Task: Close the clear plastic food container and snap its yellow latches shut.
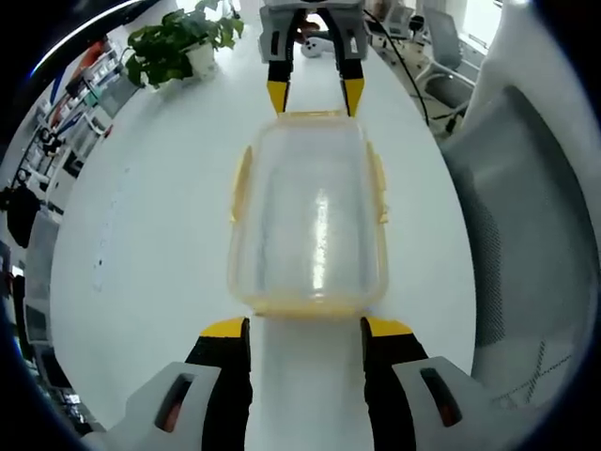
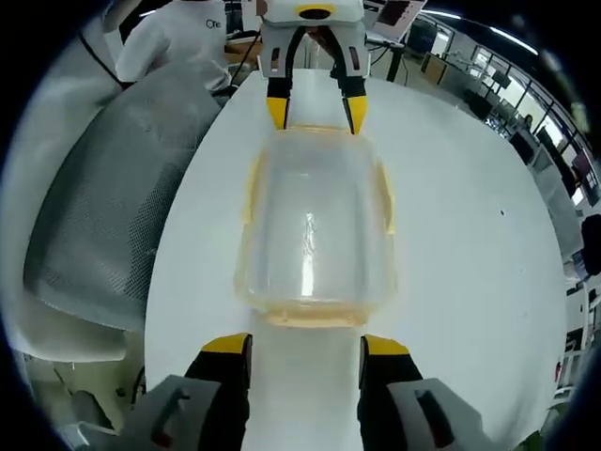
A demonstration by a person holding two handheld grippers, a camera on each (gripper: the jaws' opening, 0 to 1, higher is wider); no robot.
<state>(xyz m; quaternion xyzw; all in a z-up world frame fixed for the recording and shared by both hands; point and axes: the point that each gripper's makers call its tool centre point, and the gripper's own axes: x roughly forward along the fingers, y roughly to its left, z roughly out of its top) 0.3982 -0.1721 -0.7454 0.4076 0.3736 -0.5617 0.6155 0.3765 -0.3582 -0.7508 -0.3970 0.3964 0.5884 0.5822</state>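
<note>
A white table [image 1: 141, 244] spreads under both views. In the left gripper view a grey mesh chair [image 1: 526, 254] stands against its right edge; the right gripper view shows the chair on the left, with a person in white [image 2: 178, 38] behind it. More chairs and desks sit in the background of both views.

The clear container [image 1: 310, 225] lies in the middle of the table, lid on, long axis running between the two grippers. Yellow latches show along its long sides and at both short ends; whether they are snapped down cannot be told.

A potted plant [image 1: 178, 42] sits at the far left of the table in the left gripper view, well apart from the container.

The left gripper [image 1: 306, 329] is at the near short end of the container in its own view, jaws apart, yellow tips just short of the end latch — no clear contact. The same gripper appears at the top of the right gripper view, tips at the far end of the container.

The right gripper [image 2: 306, 346] mirrors it at the opposite end, jaws apart, tips just beside the container's edge and gripping nothing; it shows at the top of the left gripper view too
</note>
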